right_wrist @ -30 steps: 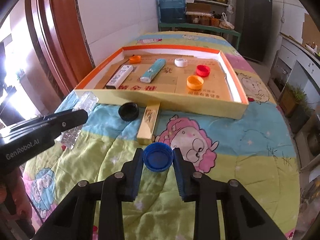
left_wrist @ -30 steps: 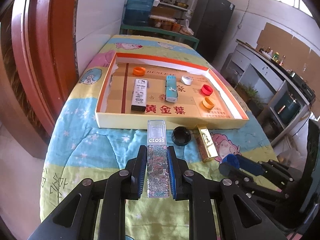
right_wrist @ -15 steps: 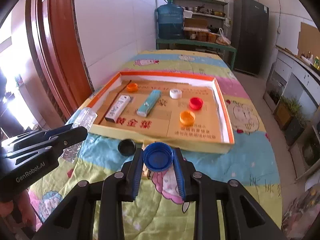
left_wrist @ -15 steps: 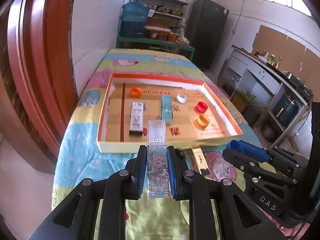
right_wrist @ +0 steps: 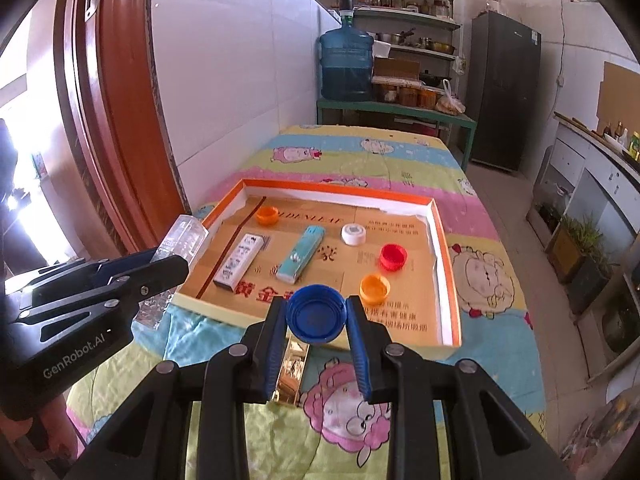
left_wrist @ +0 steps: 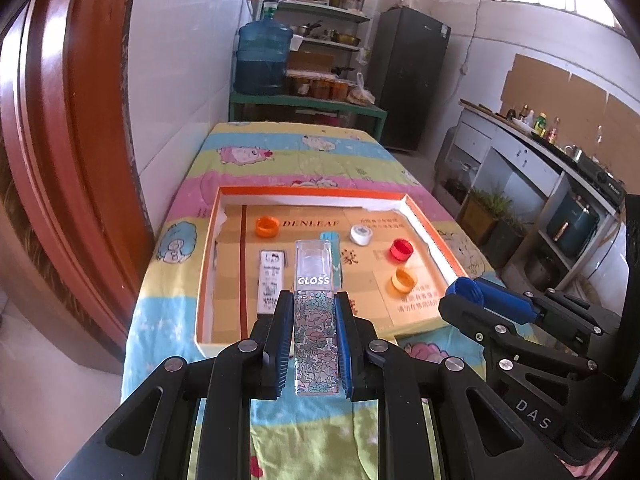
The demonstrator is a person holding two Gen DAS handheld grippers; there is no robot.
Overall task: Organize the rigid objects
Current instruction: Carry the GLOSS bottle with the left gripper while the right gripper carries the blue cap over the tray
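My left gripper (left_wrist: 313,304) is shut on a clear floral box marked GLOSS (left_wrist: 314,300) and holds it in the air over the near edge of the orange-rimmed cardboard tray (left_wrist: 312,193). My right gripper (right_wrist: 316,312) is shut on a blue bottle cap (right_wrist: 316,314), raised above the tray's near wall (right_wrist: 208,312). In the tray lie a white box (right_wrist: 239,261), a teal box (right_wrist: 302,254), orange caps (right_wrist: 267,215) (right_wrist: 375,288), a white cap (right_wrist: 354,235) and a red cap (right_wrist: 393,257). A gold box (right_wrist: 292,372) lies on the cloth under the right gripper.
The table has a cartoon-print cloth (right_wrist: 400,152). A red wooden door frame (left_wrist: 60,160) stands close on the left. A green bench with a water jug (right_wrist: 346,64), shelves and a dark fridge (right_wrist: 504,92) stand beyond the table. A counter (left_wrist: 540,152) runs along the right.
Both grippers have risen and moved forward toward the tray, each still holding its object. The black cap and most of the gold box have dropped out of view beneath them.
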